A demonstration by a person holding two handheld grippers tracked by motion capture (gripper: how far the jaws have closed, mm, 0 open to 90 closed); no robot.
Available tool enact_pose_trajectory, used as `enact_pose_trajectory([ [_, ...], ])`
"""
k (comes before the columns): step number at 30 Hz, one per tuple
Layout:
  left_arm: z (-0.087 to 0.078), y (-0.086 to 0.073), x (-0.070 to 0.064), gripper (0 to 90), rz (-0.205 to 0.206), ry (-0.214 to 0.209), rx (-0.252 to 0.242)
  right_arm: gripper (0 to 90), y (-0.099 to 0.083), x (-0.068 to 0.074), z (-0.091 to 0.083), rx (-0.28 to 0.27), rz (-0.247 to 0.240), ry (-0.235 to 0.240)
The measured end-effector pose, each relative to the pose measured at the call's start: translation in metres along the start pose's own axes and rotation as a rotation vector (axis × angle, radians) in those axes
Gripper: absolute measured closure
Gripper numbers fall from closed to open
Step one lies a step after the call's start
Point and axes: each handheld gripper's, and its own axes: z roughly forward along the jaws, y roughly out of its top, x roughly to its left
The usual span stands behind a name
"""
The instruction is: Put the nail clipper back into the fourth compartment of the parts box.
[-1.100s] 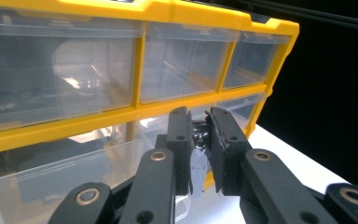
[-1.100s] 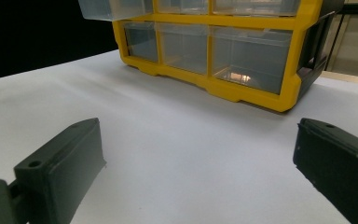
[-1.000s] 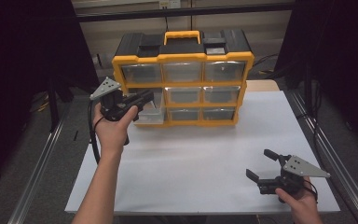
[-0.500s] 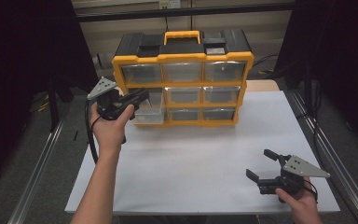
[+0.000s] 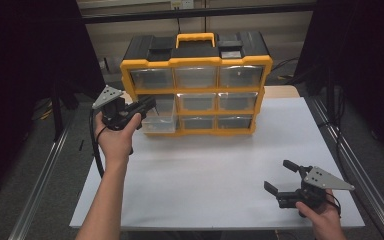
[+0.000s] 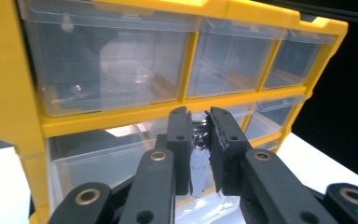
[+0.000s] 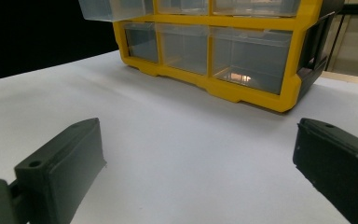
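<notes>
One claw (image 6: 199, 154) clamped a drawer's tab (image 6: 198, 161) at the organizer's (image 5: 196, 82) middle-left.
A skewed pull could have slipped the tab; the right claw (image 5: 286, 176) rested apart on the near-right counter (image 5: 205, 170).

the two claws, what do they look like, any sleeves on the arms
Both claws, left and right, are black with two flat jaws and a grey three-cornered plate on top. A black cable trails from the left one. The forearms are bare, with no sleeves showing.
</notes>
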Motion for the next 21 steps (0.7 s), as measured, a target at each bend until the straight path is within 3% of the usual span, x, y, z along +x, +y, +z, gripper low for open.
enact_pose_trajectory([
  [21,0.0042,-0.0018,0.0031,79.5,0.028,0.045,0.017,1.2,0.0,0.0001,-0.0002,0.0,0.001,0.001],
])
